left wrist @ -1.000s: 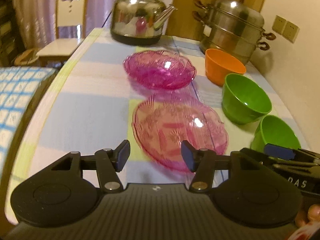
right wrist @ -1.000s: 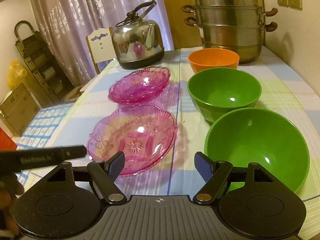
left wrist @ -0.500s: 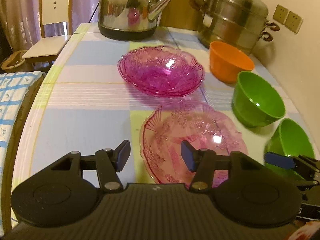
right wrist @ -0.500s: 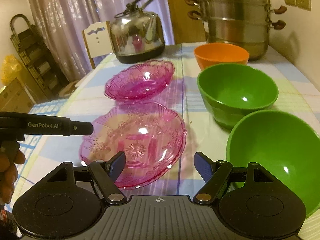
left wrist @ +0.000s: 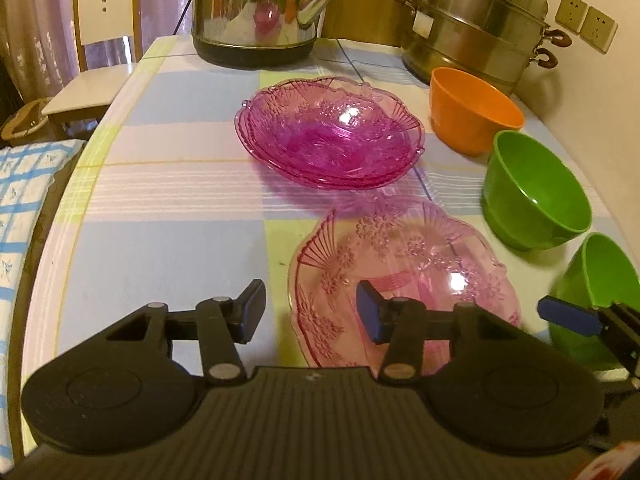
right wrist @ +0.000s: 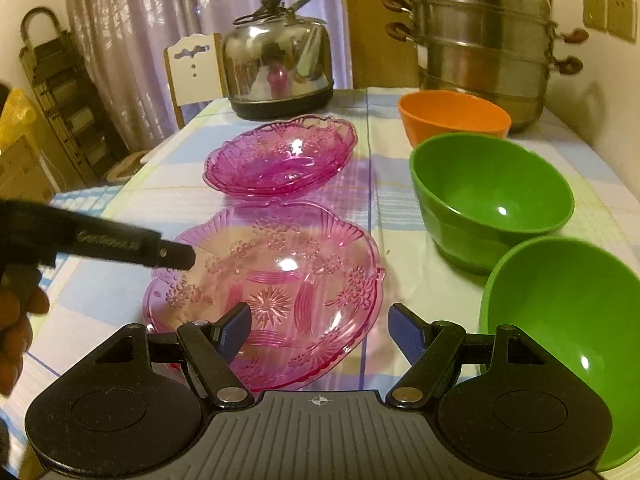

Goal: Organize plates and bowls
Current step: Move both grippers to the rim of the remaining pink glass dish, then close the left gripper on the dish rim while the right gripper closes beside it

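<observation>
near pink plate: single pale-pink glass plate, flat on tablecloth, nearest to both grippers, just in front of the far pink stack.
far pink stack: darker pink, looks like 2+ plates nested; sits mid-table, short of kettle.
bowls: orange bowl, mid green bowl, near green bowl in a row along the wall side, all separate, none nested.
change, L: left gripper has come fwd + down vs 1 s ago; near plate's left rim now sits between its fingers. Jaws closing, pads not on the glass yet, nothing gripped.
change, R: right gripper also closer + lower; jaws wide apart, unchanged, nothing in them. Plate's right rim lies just ahead of the gap; near green bowl just to its right.
meaning: prob. start of pickup of near plate, L side first; likely goes onto far stack. Bowls untouched so far.
risk: thin scalloped glass rim, slick; shallow bite could slip.
bg: steamer pot behind orange bowl, chair past table end.
</observation>
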`<state>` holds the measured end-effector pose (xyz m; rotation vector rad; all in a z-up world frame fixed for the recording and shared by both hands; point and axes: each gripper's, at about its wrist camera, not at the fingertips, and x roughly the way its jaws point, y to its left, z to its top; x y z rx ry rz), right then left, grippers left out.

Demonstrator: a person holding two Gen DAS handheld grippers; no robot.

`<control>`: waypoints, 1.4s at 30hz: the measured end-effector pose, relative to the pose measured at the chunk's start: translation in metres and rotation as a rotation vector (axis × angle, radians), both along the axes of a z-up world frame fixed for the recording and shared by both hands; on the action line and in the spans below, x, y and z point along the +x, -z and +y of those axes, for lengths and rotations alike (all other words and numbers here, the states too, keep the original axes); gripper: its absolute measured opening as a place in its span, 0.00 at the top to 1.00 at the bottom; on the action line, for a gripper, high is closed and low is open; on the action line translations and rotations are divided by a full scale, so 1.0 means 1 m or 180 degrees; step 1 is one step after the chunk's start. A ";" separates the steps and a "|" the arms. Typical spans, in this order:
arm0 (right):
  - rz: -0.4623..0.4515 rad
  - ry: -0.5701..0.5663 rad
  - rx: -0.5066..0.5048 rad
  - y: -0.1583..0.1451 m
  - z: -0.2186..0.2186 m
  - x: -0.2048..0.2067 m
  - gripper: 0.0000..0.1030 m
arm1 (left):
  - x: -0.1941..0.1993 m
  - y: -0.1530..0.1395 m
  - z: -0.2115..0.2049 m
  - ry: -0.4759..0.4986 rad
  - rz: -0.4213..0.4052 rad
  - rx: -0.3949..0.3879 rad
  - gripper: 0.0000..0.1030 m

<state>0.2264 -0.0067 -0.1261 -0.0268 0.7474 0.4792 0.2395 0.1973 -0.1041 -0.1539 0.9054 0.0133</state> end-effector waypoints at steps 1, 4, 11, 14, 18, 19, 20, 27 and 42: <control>-0.0039 -0.0031 -0.0025 -0.001 0.002 -0.002 0.26 | 0.002 0.000 0.001 -0.0006 0.0001 -0.0021 0.60; -0.0006 0.0021 -0.0062 0.002 0.006 -0.001 0.26 | 0.005 0.000 0.003 0.0003 -0.0007 -0.0053 0.62; -0.0102 0.0122 -0.0374 0.007 0.018 0.008 0.33 | 0.010 0.007 0.002 0.0043 0.0057 0.0069 0.69; -0.0134 0.0095 -0.0506 0.011 0.026 0.012 0.43 | 0.011 0.008 0.003 0.0046 0.0072 0.0057 0.74; -0.0142 0.0166 -0.0657 0.016 0.029 0.019 0.47 | 0.012 0.009 0.002 0.0089 0.0108 0.0080 0.80; -0.0140 0.0176 -0.0684 0.017 0.029 0.020 0.49 | 0.012 0.010 0.002 0.0093 0.0123 0.0090 0.81; -0.0133 0.0177 -0.0708 0.019 0.029 0.021 0.51 | 0.012 0.011 0.002 0.0091 0.0134 0.0096 0.82; -0.0122 0.0179 -0.0724 0.021 0.026 0.023 0.77 | 0.011 0.011 0.001 0.0060 0.0172 0.0200 0.90; -0.0075 0.0088 -0.0384 -0.006 0.015 0.015 0.91 | -0.012 -0.018 0.022 -0.0145 -0.0022 0.0016 0.92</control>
